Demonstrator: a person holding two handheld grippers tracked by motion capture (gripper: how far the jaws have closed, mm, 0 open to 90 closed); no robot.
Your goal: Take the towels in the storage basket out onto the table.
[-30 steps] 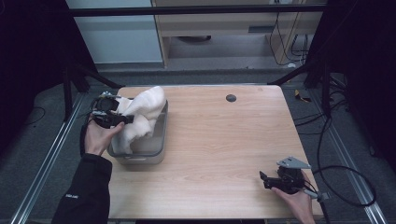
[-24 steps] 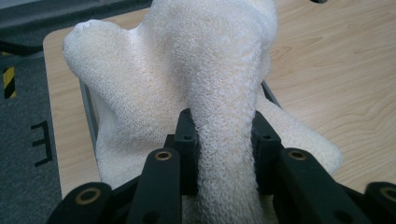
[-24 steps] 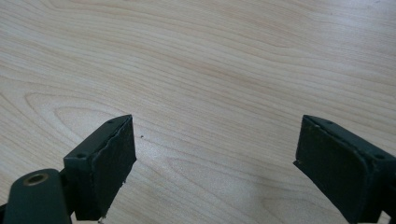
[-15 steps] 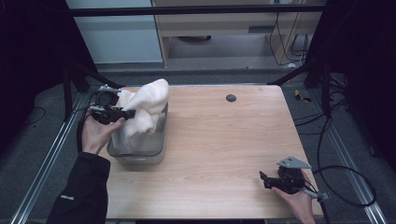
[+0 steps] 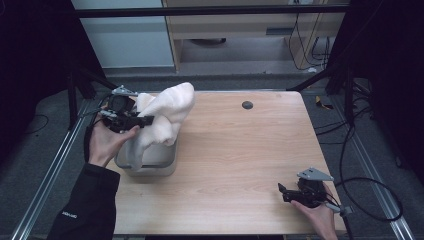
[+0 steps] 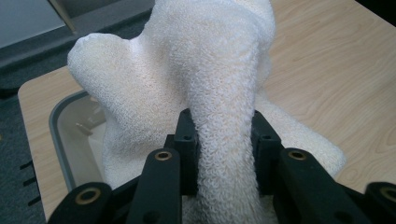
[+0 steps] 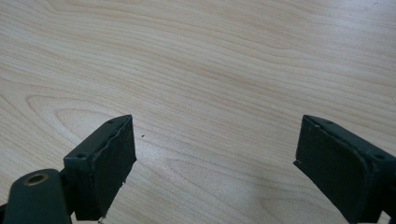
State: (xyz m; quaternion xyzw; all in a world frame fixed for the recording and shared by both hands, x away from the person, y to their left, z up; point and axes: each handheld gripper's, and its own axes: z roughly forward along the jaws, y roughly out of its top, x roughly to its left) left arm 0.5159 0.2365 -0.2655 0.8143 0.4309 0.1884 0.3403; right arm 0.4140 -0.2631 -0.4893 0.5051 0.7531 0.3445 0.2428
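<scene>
A cream-white towel [image 5: 162, 117] hangs bunched above a grey tub [image 5: 145, 167] at the table's left side, its lower end still down in the tub. My left gripper [image 5: 145, 120] is shut on a thick fold of that towel [image 6: 224, 121]; the fold stands pinched between the two black pads [image 6: 187, 154]. Behind the towel the tub rim [image 6: 58, 140] curves, with a bare pale floor inside. My right gripper [image 5: 283, 192] rests low over the wood near the front right corner, its jaws wide apart with nothing between them [image 7: 215, 154].
A small dark round hole [image 5: 247, 105] marks the tabletop [image 5: 240, 150] near its far edge. Black cable [image 5: 372, 200] loops off the table's right side. Metal frame rails [image 5: 60, 165] run along the left edge.
My left gripper has risen and moved toward the table's far side, drawing the towel higher out of the tub. The right gripper has stayed where it was.
</scene>
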